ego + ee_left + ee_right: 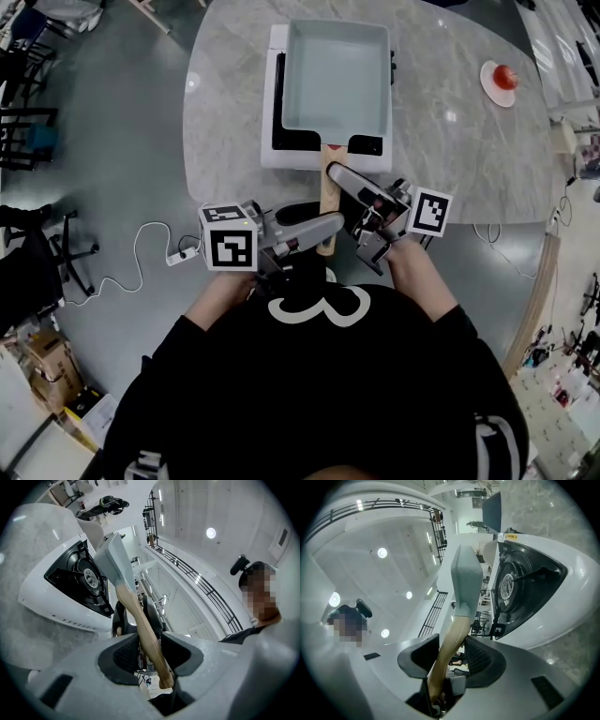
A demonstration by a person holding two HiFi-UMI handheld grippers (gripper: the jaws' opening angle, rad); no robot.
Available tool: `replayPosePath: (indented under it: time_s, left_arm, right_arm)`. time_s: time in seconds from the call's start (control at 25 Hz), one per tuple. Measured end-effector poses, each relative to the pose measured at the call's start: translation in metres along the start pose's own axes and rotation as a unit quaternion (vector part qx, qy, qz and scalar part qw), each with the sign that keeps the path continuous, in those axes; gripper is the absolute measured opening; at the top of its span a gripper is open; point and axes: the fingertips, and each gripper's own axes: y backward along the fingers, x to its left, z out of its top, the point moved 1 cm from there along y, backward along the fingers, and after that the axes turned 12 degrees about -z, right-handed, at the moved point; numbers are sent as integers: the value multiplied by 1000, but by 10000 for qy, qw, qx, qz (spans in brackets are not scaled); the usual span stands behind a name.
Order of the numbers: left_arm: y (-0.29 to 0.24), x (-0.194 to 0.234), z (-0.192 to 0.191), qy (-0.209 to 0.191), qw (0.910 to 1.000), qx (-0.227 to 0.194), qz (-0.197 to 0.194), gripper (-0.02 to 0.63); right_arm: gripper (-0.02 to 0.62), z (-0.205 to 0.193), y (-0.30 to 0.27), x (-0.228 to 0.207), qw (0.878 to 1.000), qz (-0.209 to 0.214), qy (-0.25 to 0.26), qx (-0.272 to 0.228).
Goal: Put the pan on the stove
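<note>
We found the stove [268, 159] top wholly covered by the pan [337, 75], so there was no way down onto it. The pan's wooden handle [325, 202] jutted past the near edge of the table [450, 141]. The left gripper [330, 226] and right gripper [336, 174] both clamped it and crowded that spot. Right of the stove, the tabletop lay bare as far as a small plate [497, 86]. Left of the table the floor was open, apart from a power strip [184, 253] and dark chairs [37, 248].
</note>
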Motion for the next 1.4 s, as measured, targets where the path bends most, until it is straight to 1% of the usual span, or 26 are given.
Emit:
replayPosePath:
  time_s: [0.36, 0.52, 0.68, 1.12, 1.4]
  left_arm:
    - [2, 8, -5, 168, 9998, -23, 79, 155]
    - [3, 12, -6, 188, 9998, -33, 37, 156]
    - [3, 13, -8, 245, 9996, -20, 106, 156]
    - [5, 21, -10, 392, 9989, -163, 204, 156]
    - [6, 24, -12, 448, 9986, -186, 194, 156]
  right_arm:
    - [156, -3, 1, -13, 9998, -81, -167, 33]
    - [156, -5, 1, -16, 9997, -112, -209, 65]
    - [156, -7, 1, -20, 9995, -125, -271, 76]
    - [160, -10, -1, -30, 9990, -131, -385, 162]
    - [161, -12, 0, -34, 9989, -154, -397, 179]
